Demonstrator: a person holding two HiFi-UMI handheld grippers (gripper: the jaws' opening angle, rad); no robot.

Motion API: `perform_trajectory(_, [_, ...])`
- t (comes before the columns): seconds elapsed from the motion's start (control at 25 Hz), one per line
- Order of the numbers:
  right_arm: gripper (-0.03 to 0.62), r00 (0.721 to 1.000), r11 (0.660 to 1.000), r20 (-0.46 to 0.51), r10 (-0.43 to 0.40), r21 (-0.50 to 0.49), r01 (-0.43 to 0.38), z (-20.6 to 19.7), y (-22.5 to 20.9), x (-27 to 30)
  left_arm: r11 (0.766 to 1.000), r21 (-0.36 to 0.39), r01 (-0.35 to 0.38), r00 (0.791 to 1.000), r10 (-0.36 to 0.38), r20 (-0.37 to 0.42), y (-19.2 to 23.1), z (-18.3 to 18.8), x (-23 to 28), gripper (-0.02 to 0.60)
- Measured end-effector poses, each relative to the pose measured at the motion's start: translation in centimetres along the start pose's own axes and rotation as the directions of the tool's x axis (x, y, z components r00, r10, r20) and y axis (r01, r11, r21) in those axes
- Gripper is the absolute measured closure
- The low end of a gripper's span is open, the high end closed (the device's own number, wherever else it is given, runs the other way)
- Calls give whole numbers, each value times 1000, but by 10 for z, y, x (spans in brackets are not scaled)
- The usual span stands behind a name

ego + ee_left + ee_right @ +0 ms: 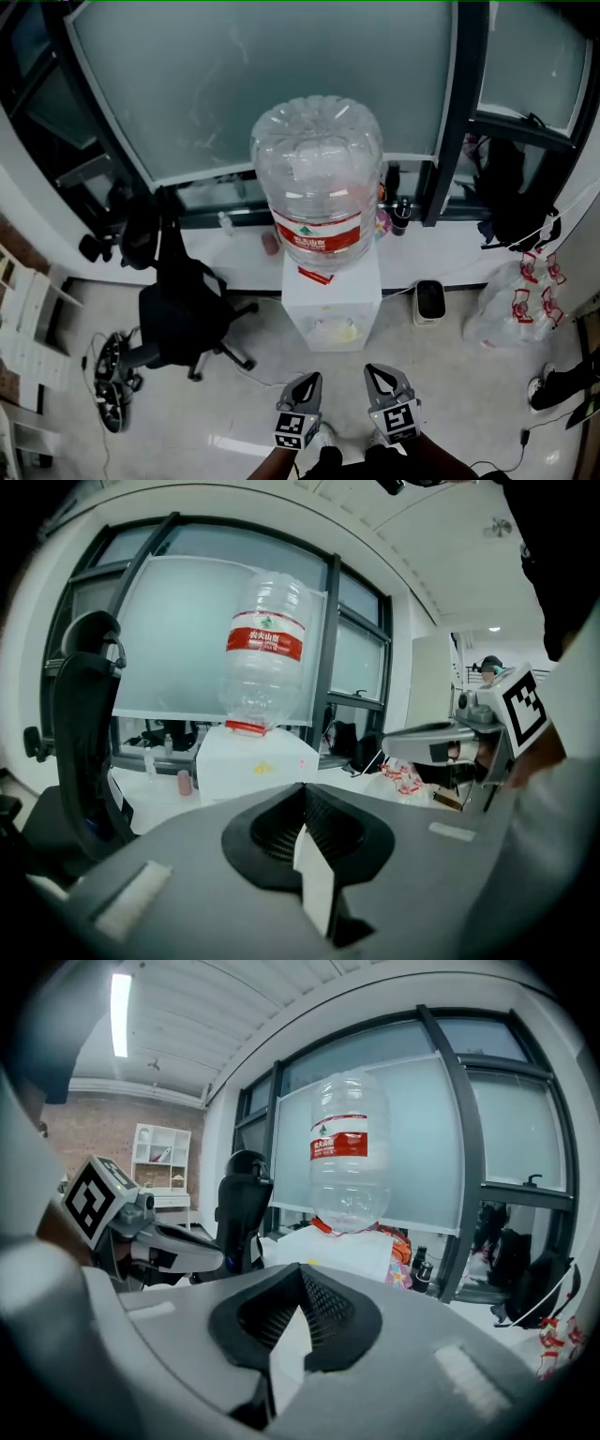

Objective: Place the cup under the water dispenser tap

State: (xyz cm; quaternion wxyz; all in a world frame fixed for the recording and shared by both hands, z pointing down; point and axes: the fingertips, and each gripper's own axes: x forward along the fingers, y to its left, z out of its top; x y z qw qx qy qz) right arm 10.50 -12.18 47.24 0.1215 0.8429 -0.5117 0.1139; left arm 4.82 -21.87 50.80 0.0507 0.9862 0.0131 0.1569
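Observation:
The water dispenser (333, 300) is a white box under a big clear bottle (317, 173) with a red label, standing against the window ledge. It also shows in the left gripper view (248, 761) and the right gripper view (342, 1246). I see no cup between either pair of jaws. My left gripper (309, 382) and right gripper (382, 378) hang side by side in front of the dispenser, both shut and empty. The left gripper's jaws (302, 789) and the right gripper's jaws (302, 1269) meet at their tips. A small pink container (270, 243) stands on the ledge left of the dispenser.
A black office chair (183, 300) stands left of the dispenser. A white bag with red print (516, 300) and a black backpack (511, 202) are at the right. A small dark device (429, 300) sits on the floor by the dispenser, and cables (108, 370) lie at the left.

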Motion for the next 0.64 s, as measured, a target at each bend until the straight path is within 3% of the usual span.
perform_trajectory(0.36, [592,999,999,54,4,-35,-2,36,4,2,1000,3,-4,999,4,36,-6,35,-14,565])
perform_trajectory(0.64, [592,999,999,52,-10,-47,12,36,4,-5,1000,16,-9,1000,8,20,-5,36,-23,565])
